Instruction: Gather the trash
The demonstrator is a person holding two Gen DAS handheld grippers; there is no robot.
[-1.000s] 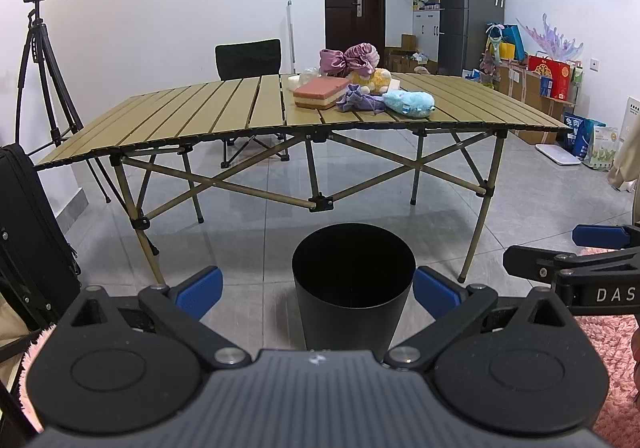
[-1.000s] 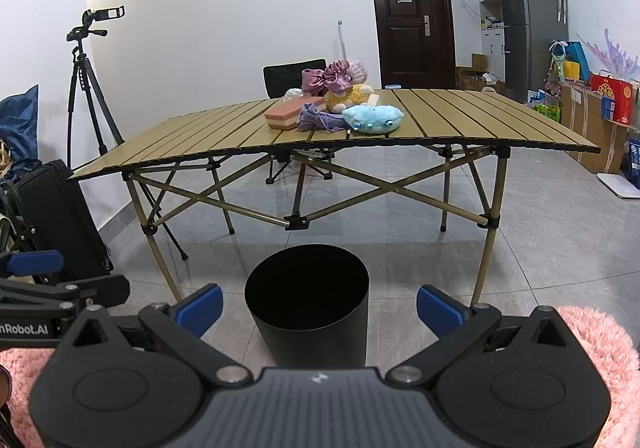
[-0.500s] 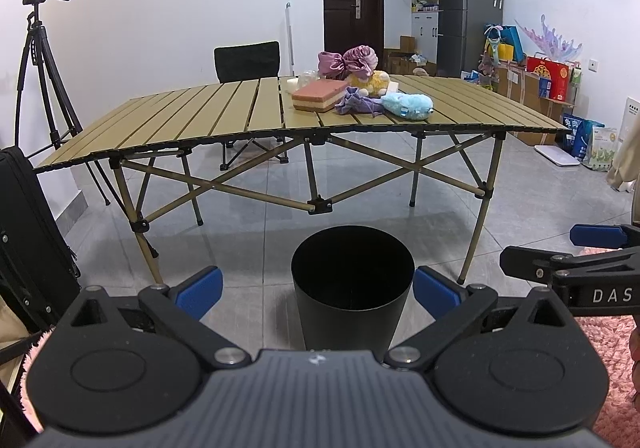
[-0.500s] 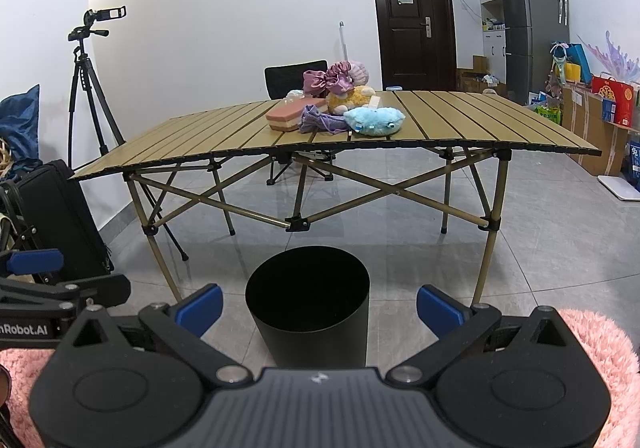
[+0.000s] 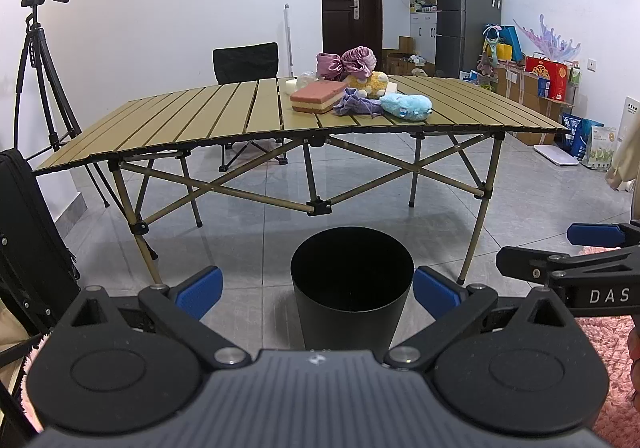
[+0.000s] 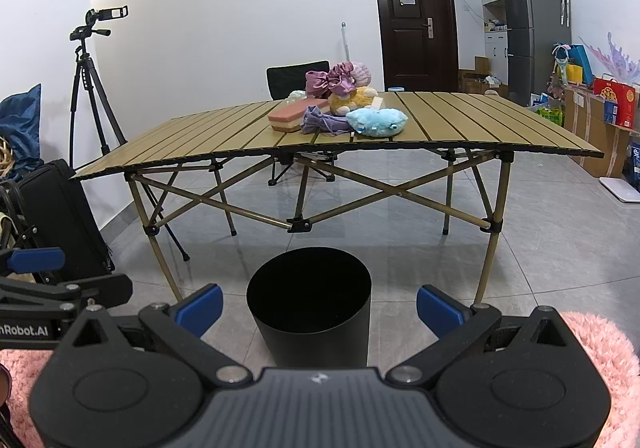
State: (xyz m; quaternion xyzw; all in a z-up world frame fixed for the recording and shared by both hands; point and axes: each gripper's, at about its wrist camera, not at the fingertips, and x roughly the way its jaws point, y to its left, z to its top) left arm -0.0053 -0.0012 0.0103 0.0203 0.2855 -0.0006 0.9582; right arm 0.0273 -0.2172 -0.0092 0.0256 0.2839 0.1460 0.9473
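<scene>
In the left wrist view, the left gripper (image 5: 318, 292) is held low with its blue-padded jaws spread wide and nothing between them. A black bin (image 5: 352, 288) is seen on the grey tiled floor directly ahead, framed between the fingers. Beyond it, a slatted folding table (image 5: 200, 120) is seen, on which a pink sponge block (image 5: 318, 96), a purple cloth (image 5: 354, 106), a light blue plush toy (image 5: 406, 106), a yellow plush toy (image 5: 368, 82) and a mauve satin bundle (image 5: 348, 60) are clustered together near the middle. The right gripper (image 5: 560, 260) is seen at the right edge.

In the right wrist view, the right gripper (image 6: 320, 306) is likewise held wide apart and empty, with the bin (image 6: 308, 312) just ahead. The same cluster is seen on the table (image 6: 480, 120). A tripod with a camera (image 6: 92, 88) is seen by the wall, and a black case (image 6: 60, 220) beside it.
</scene>
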